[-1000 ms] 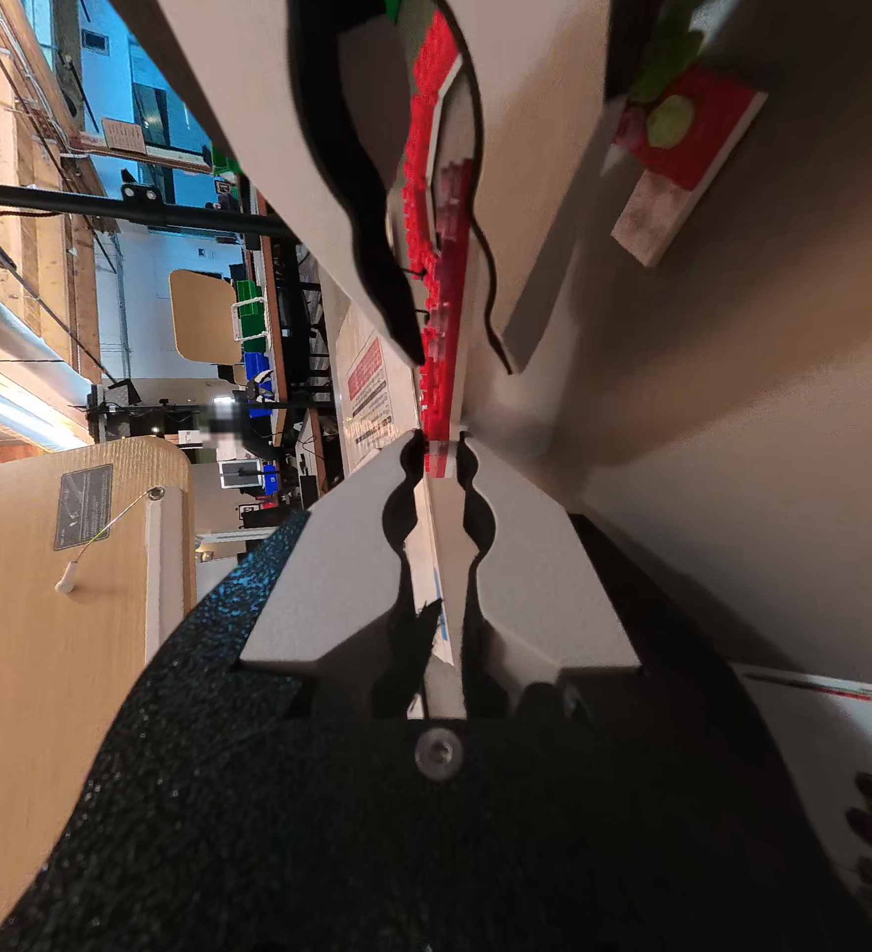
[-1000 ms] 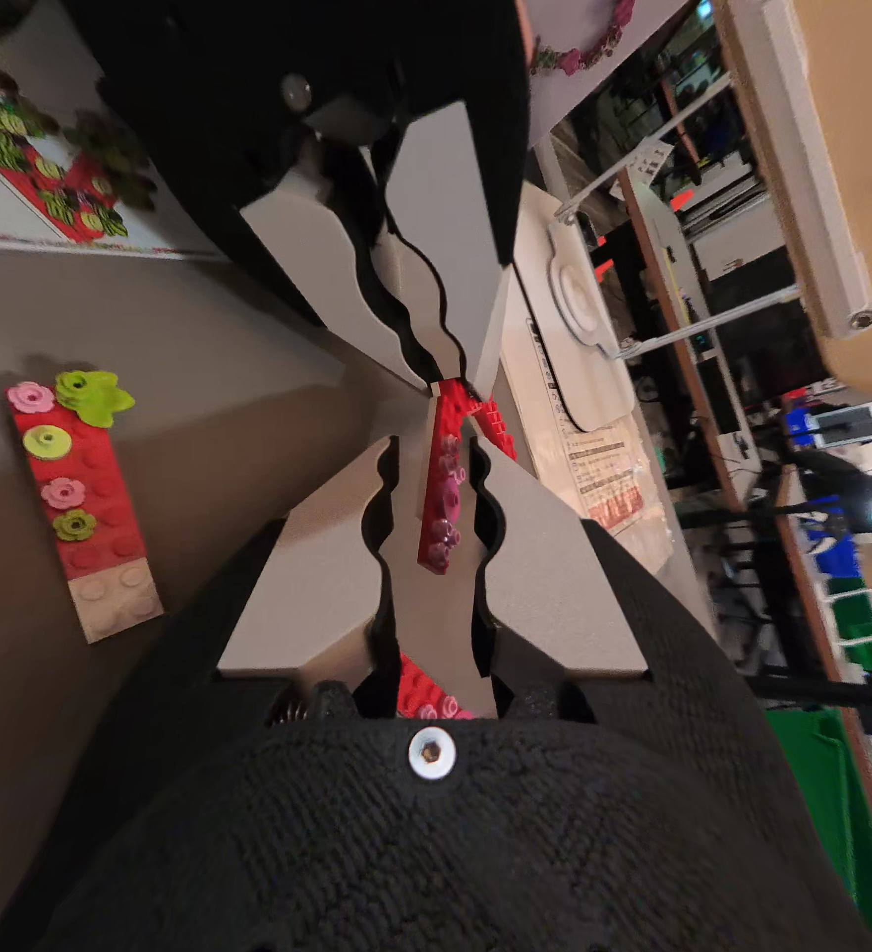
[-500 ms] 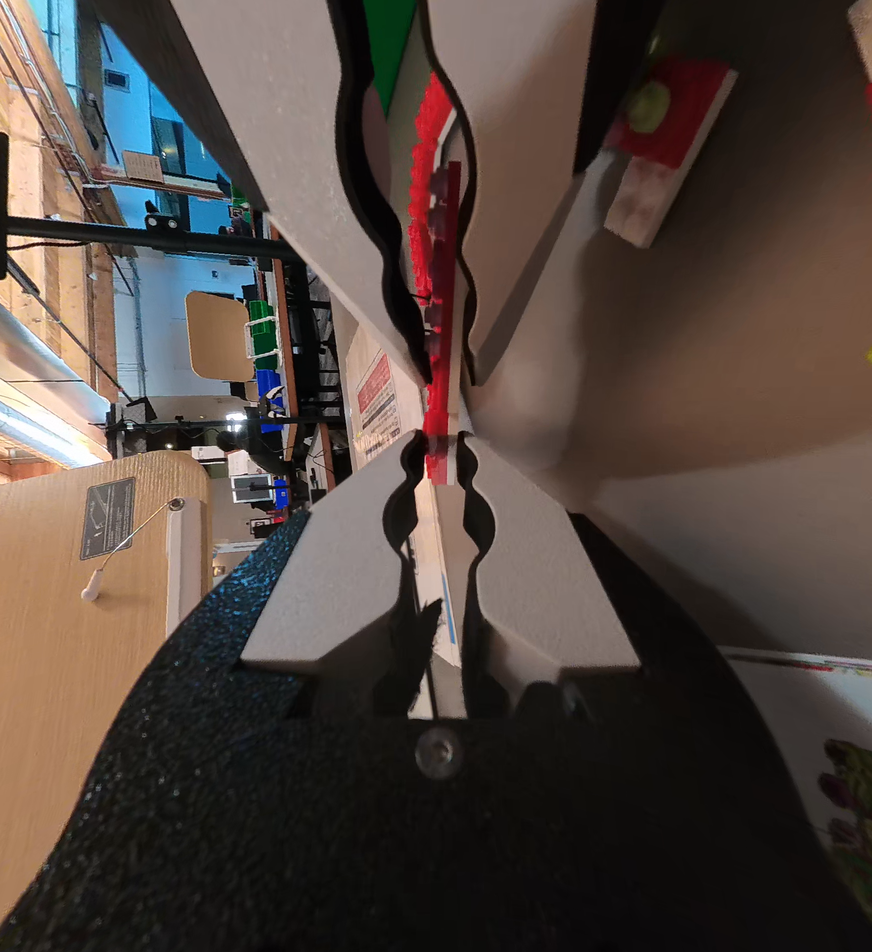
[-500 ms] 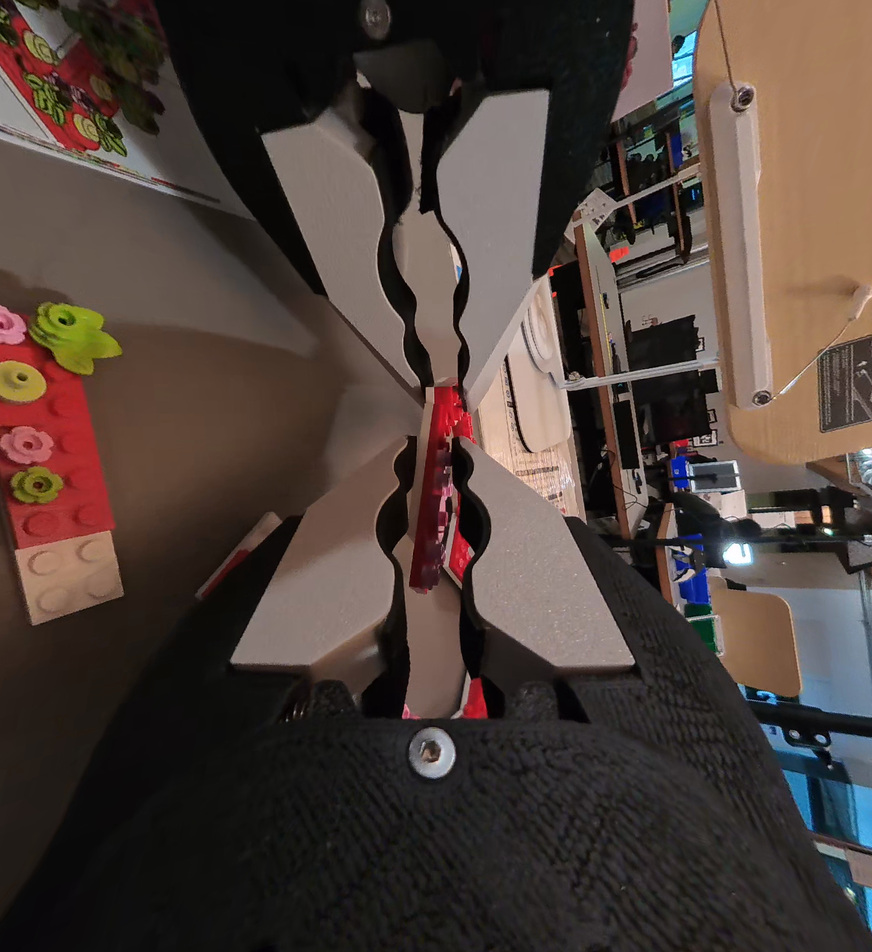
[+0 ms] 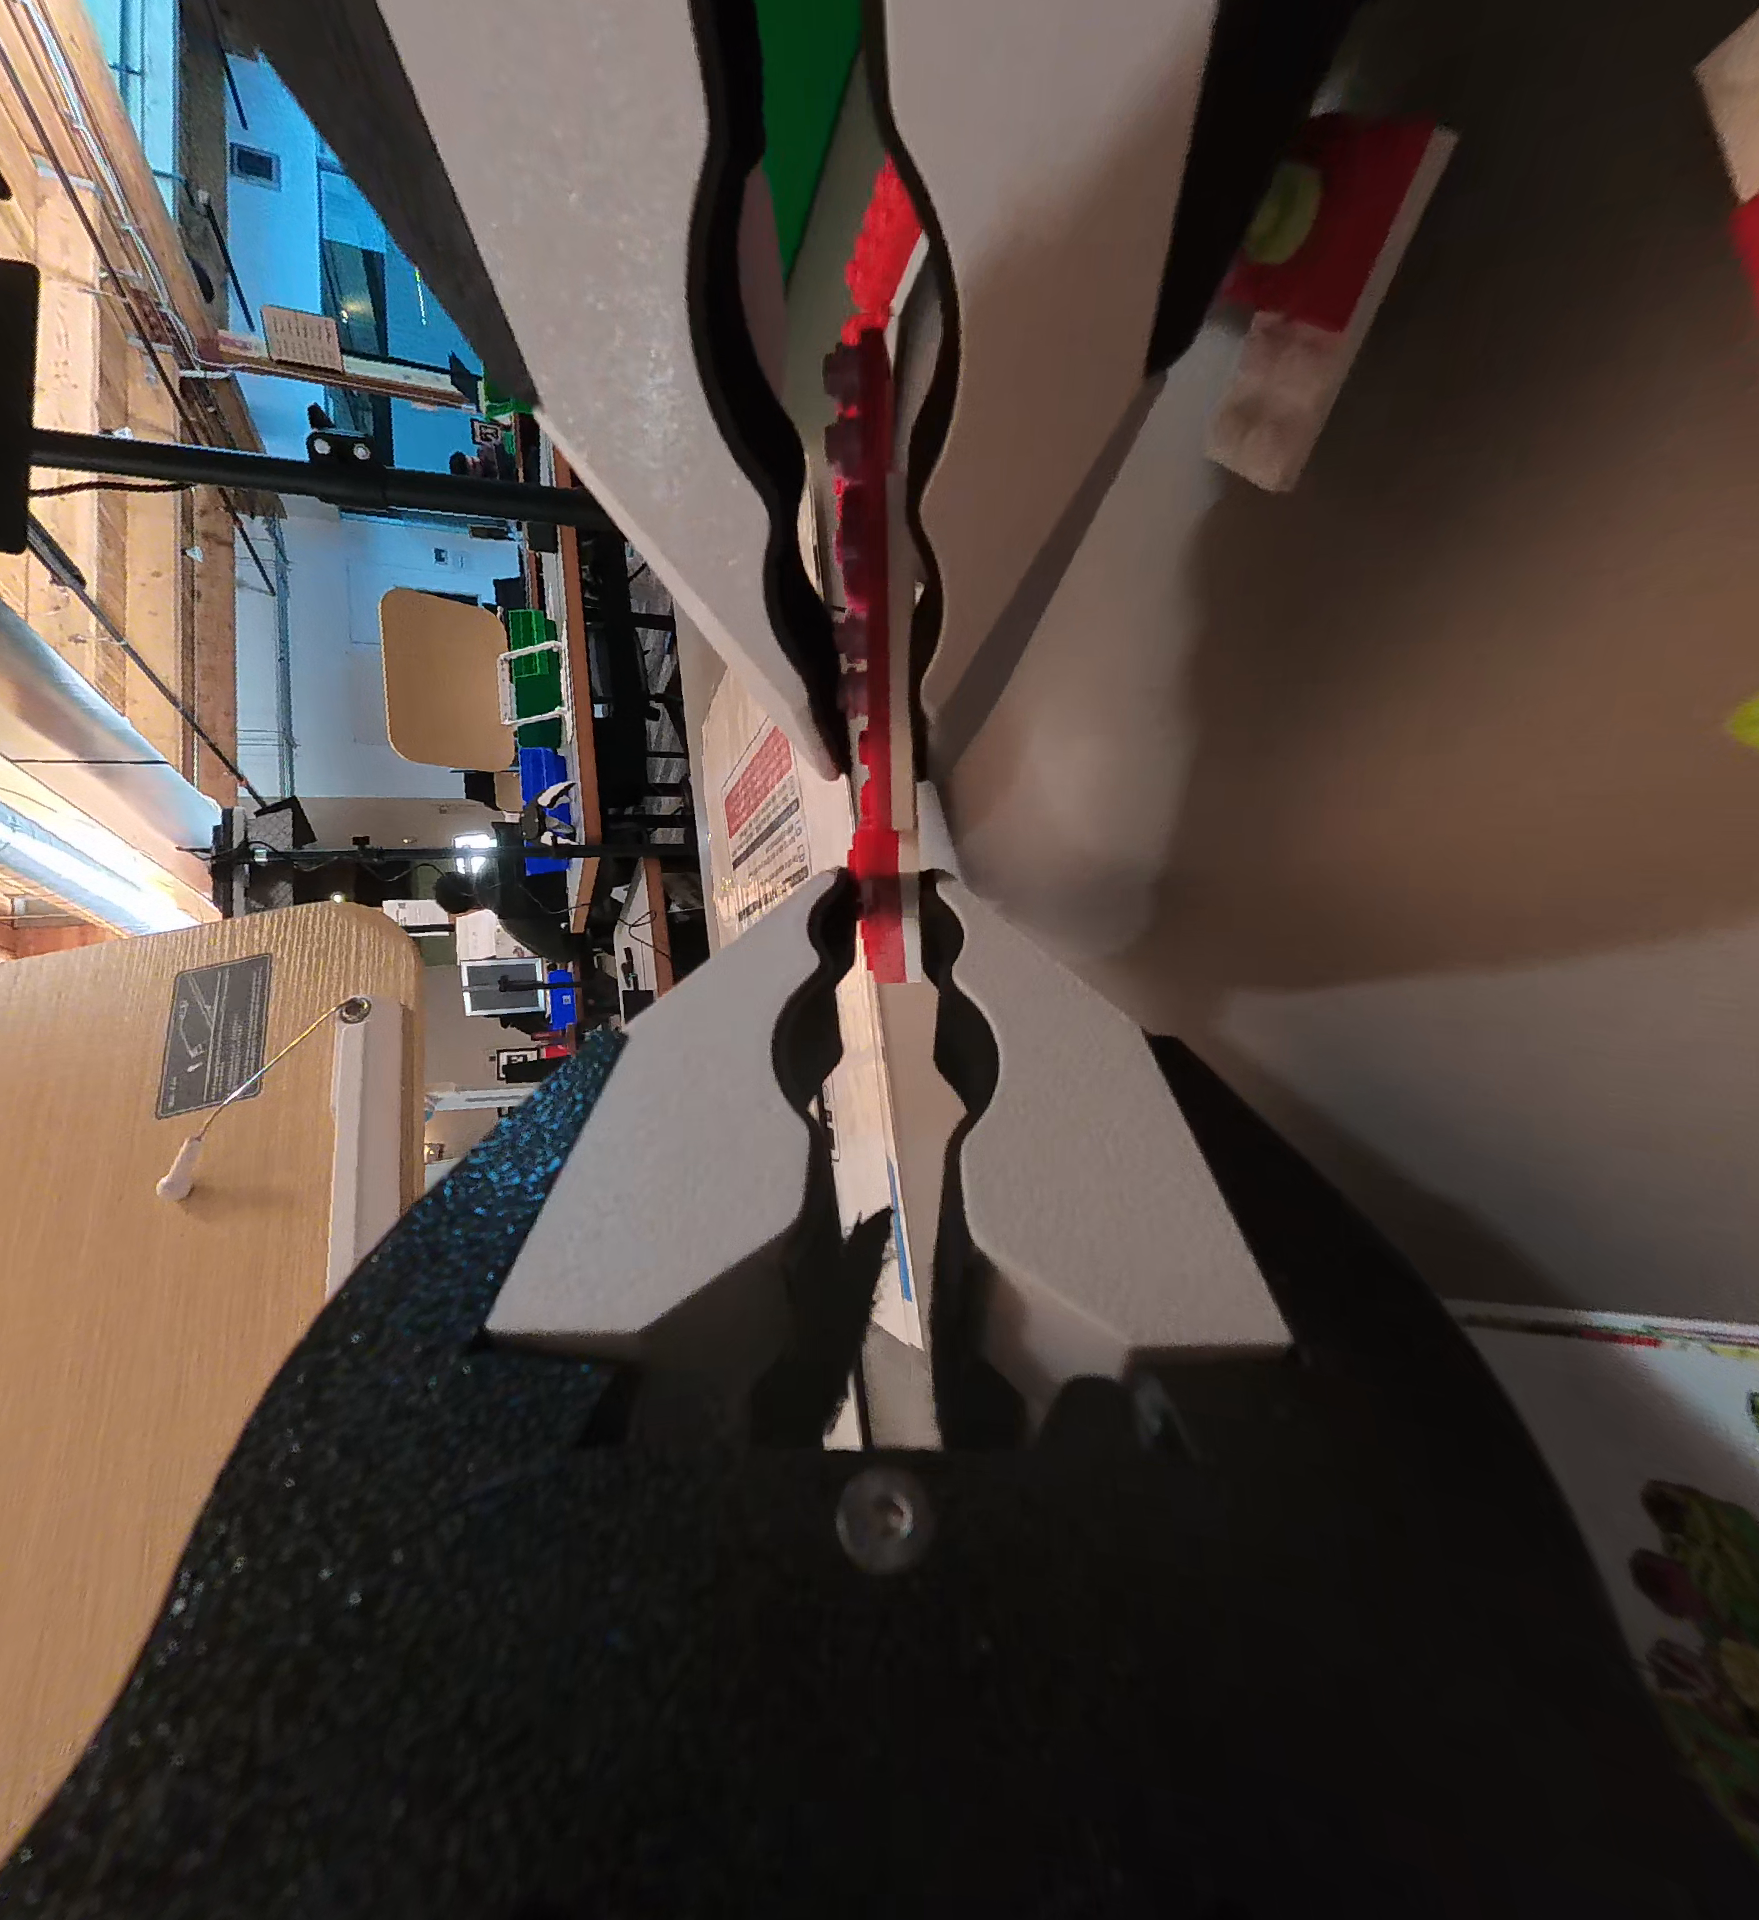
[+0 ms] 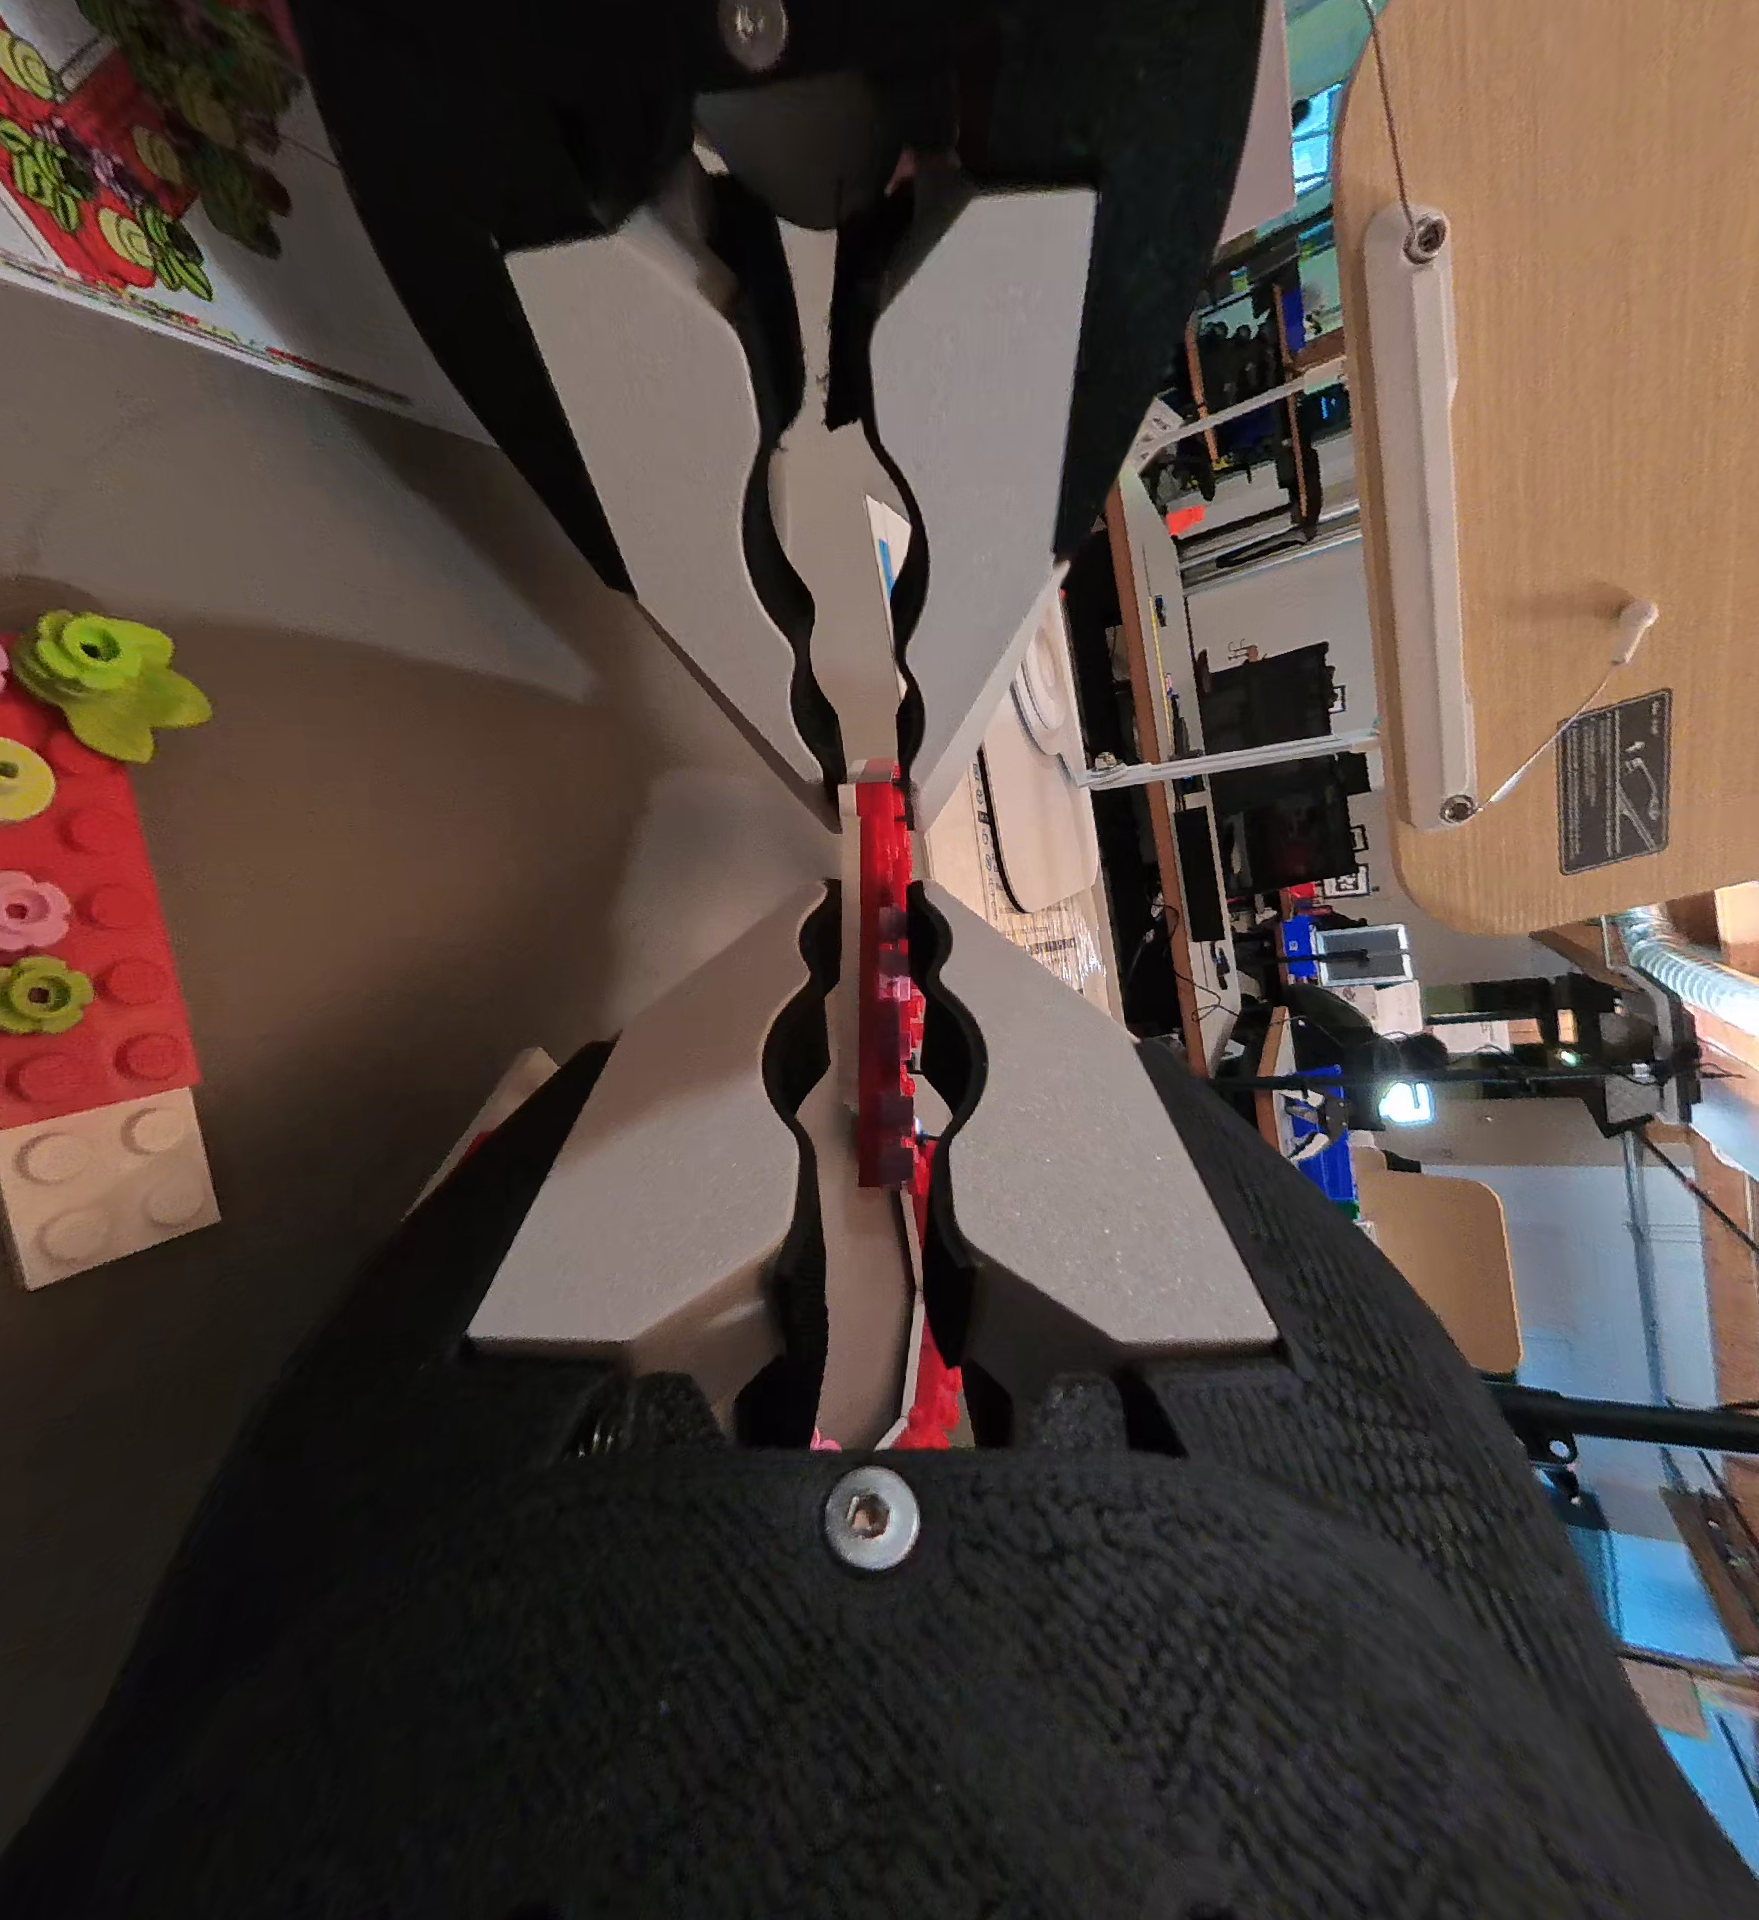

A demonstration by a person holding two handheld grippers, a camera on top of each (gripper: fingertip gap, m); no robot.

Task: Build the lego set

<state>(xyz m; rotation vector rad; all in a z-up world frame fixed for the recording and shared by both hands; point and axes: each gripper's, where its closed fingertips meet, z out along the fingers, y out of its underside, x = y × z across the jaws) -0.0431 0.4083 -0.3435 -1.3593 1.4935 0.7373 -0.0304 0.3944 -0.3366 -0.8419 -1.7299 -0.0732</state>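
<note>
Our left gripper point(image 5: 887, 883) and right gripper point(image 6: 873, 894) both pinch one red lego strip point(image 6: 880, 997) by its ends. We think it is light, hard, and could snap apart, so flat sides are best.

A lego strip point(image 6: 883, 977) is between both grippers; another strip point(image 6: 54, 935) lies on the table point(image 6: 387, 831).

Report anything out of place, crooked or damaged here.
Nothing stands out. Both the left gripper and the right gripper clamp the red plate assembly edge-on between them. The red-and-white strip with flowers lies flat on the table, its pieces seated.
</note>
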